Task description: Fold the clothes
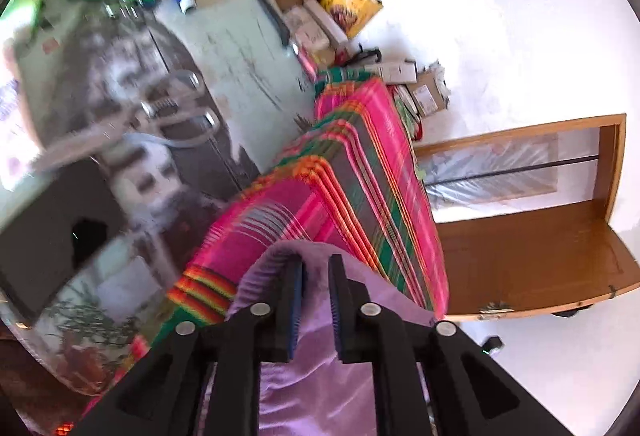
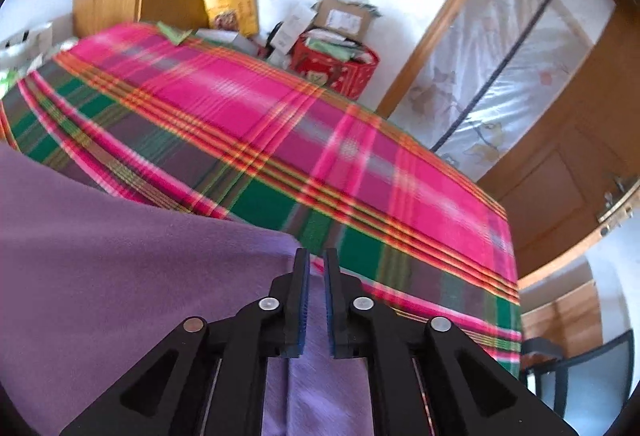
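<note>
A purple garment lies on a bed under a pink, green and orange plaid cover; its edge runs to the fingertips in the right wrist view. My right gripper stands over that edge, jaws a narrow gap apart, pads clear of the cloth. In the left wrist view the lighter, shiny side of the purple garment bunches up under and between the fingers. My left gripper is open, a clear gap between its blue pads, near the edge of the plaid cover.
A red basket, cardboard boxes and a yellow bag crowd the floor beyond the bed. A wooden door stands right, a chair below it. A pale cabinet with clutter on top rises left of the bed.
</note>
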### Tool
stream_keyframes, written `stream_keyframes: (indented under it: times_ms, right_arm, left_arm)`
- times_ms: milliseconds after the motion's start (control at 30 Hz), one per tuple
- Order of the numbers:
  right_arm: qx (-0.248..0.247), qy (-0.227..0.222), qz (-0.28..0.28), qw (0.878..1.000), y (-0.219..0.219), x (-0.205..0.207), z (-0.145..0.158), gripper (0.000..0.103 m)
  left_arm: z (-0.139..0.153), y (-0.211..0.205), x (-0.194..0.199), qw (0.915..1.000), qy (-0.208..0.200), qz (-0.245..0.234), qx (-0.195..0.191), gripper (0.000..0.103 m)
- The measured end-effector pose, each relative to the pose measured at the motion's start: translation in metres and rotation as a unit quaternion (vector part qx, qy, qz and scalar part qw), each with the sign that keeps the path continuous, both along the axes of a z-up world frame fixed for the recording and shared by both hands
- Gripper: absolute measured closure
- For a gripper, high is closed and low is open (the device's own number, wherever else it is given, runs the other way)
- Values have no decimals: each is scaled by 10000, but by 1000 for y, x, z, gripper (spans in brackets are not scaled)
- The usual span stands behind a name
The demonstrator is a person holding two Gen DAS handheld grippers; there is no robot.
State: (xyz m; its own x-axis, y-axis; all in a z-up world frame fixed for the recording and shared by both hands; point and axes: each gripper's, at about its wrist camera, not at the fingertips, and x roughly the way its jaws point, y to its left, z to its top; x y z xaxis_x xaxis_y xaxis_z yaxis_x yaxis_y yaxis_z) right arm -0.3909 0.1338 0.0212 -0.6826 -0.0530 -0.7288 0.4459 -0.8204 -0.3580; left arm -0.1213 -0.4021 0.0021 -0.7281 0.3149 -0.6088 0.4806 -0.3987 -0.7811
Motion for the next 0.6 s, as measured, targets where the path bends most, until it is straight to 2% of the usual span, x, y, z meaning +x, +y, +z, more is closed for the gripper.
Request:
stream_keyframes:
  times_ms: [133, 267, 367, 467, 600]
  right_arm:
    - [-151, 88, -185, 9997, 21, 10, 21, 92]
    - [-385, 75, -356, 9986, 50, 25, 39, 89]
    - [-664, -18, -451, 9968, 77, 45, 45, 88]
    - [-823, -104, -407, 9957, 104, 73, 44, 86]
    - [-867, -331, -409, 9948, 139, 113, 35, 81]
  left_arm:
    - [19, -6, 23, 9992, -86, 284, -271, 86]
    - [37, 8, 29, 9990, -78, 152, -408, 86]
    - [54, 35, 22, 9979, 11, -246, -607, 85]
    - [70, 78, 5, 9921, 45, -777, -988, 80]
    - [78, 145, -30, 9757, 75, -1737, -1334, 77]
